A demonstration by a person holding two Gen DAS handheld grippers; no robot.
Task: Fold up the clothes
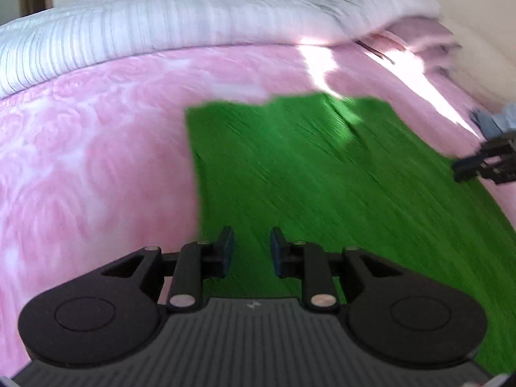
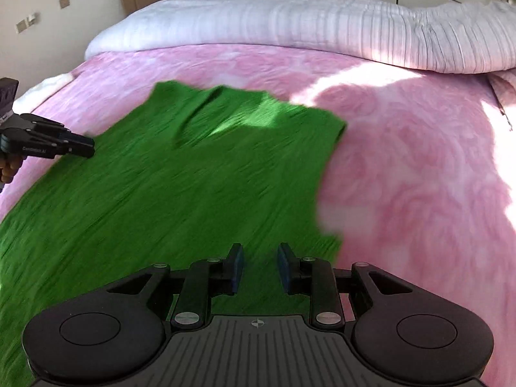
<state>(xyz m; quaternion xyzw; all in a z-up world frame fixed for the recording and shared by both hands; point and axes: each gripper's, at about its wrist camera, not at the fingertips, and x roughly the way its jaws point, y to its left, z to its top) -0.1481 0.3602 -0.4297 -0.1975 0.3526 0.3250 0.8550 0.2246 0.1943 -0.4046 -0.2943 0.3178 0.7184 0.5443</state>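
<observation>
Garment [image 1: 322, 187] green, flat on pink blanket [image 1: 80, 161]. Going outward from the tongs: our left gripper [image 1: 251, 251] hangs over its near left part, jaws apart, nothing between them. Our right gripper [image 2: 259, 269] hangs over the near right edge, jaws apart too, empty. We see each gripper at the other view's side edge. White duvet [image 2: 290, 22] bunched along the far side; sun patches on blanket. Both views motion-blurred.

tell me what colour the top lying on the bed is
Bright green, plain, no print. The top shows best in the right wrist view.
</observation>
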